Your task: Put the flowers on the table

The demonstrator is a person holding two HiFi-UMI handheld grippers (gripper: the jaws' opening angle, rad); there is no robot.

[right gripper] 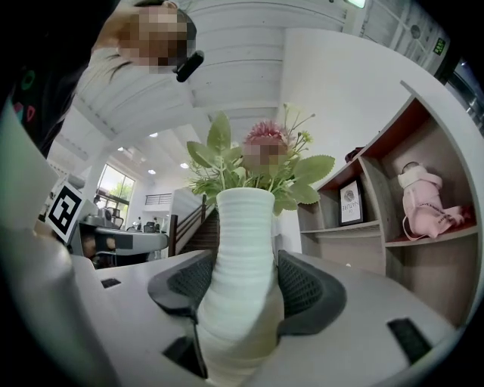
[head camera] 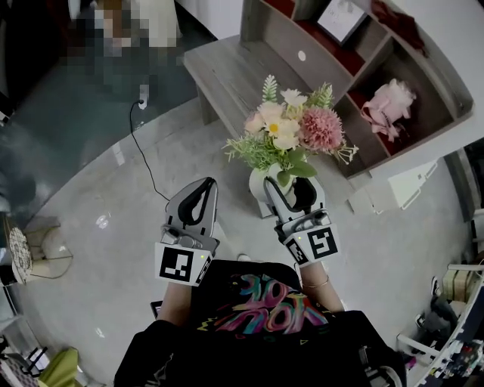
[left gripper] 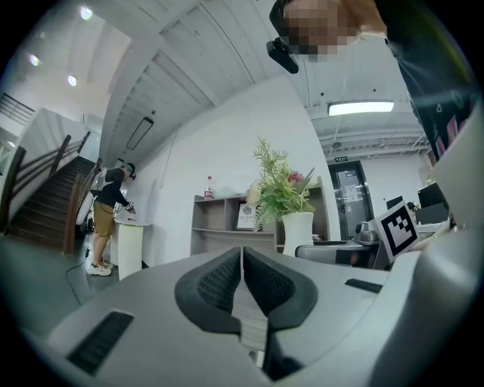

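A bunch of pink, cream and green flowers [head camera: 290, 130] stands in a white ribbed vase [head camera: 259, 180]. My right gripper [head camera: 292, 190] is shut on the vase, held upright above the floor just short of the grey wooden table [head camera: 227, 69]. In the right gripper view the vase [right gripper: 240, 272] fills the gap between both black pads [right gripper: 304, 291], with the flowers [right gripper: 253, 162] above. My left gripper [head camera: 205, 186] hangs beside it on the left, shut and empty; its jaws [left gripper: 242, 281] meet with nothing between them. The vase [left gripper: 297, 231] shows to its right.
A shelf unit [head camera: 423, 83] behind the table holds a pink bag [head camera: 388, 106] and a framed picture [head camera: 342, 19]. A black cable [head camera: 144, 155] runs across the grey floor. A person [left gripper: 108, 218] stands far off at a white counter beside stairs.
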